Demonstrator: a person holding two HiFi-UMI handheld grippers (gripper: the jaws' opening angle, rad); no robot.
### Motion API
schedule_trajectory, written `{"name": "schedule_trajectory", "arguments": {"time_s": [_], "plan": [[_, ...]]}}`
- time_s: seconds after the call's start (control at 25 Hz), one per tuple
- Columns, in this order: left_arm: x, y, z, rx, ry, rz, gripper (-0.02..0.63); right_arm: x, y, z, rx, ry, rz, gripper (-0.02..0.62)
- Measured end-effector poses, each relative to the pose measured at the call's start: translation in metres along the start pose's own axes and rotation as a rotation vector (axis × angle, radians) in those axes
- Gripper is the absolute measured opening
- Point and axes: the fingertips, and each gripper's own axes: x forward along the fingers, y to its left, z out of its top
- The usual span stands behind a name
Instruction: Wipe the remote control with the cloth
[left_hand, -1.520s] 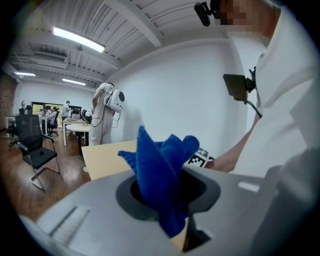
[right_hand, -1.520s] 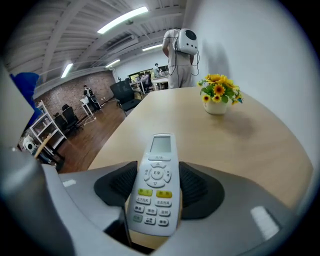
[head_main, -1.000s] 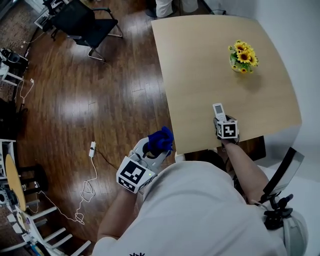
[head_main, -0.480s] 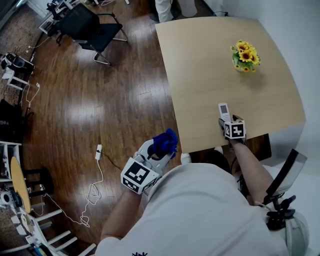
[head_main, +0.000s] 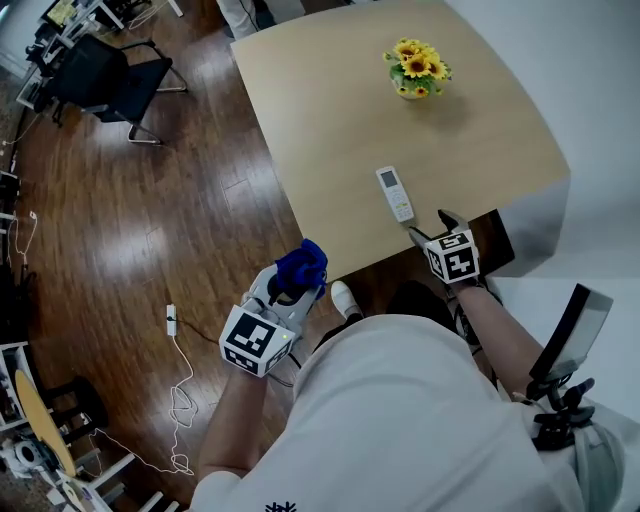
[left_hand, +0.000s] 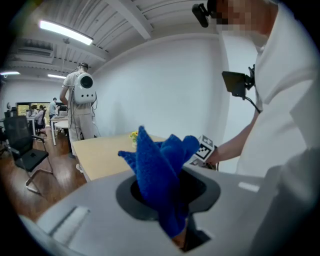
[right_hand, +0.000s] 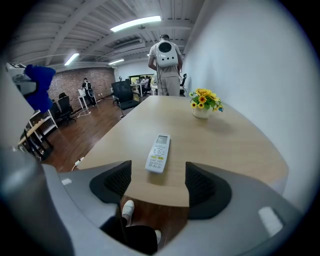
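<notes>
The white remote control (head_main: 393, 193) (right_hand: 158, 153) lies flat on the wooden table (head_main: 330, 110) near its front edge, touched by nothing. My right gripper (head_main: 432, 228) (right_hand: 157, 182) hangs just short of it over the table's edge; its jaws have just been opening and now stand open with nothing between them. To the left of the table, over the floor, my left gripper (head_main: 296, 285) (left_hand: 167, 192) is shut on a bunched blue cloth (head_main: 300, 266) (left_hand: 160, 167) that sticks up out of its jaws.
A small pot of yellow flowers (head_main: 415, 68) (right_hand: 204, 104) stands on the far part of the table. A black office chair (head_main: 95, 75) and a white cable (head_main: 175, 340) are on the wooden floor at left. A person with a white backpack (right_hand: 165, 62) stands beyond the table.
The right gripper has let go of the remote, which now lies free on the table, and has drawn back and up from it. The left gripper still holds the cloth.
</notes>
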Motion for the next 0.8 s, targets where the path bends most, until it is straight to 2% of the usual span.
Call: {"name": "schedule_trajectory", "arguments": {"time_s": [0.28, 0.44, 0.64, 0.8], "plan": [[0.009, -0.069, 0.014, -0.010, -0.044, 0.034, 0.109, -0.070, 0.000, -0.041, -0.068, -0.011, 0.046, 0.339], [0.023, -0.157, 0.020, -0.045, -0.041, 0.033, 0.109, -0.148, -0.012, -0.075, -0.124, -0.046, 0.058, 0.339], [0.031, -0.262, 0.027, -0.057, -0.026, 0.043, 0.109, -0.212, -0.018, -0.147, -0.123, -0.025, 0.118, 0.337], [0.015, -0.318, 0.001, -0.087, 0.059, 0.040, 0.109, -0.246, -0.001, -0.188, -0.136, -0.013, 0.179, 0.337]]}}
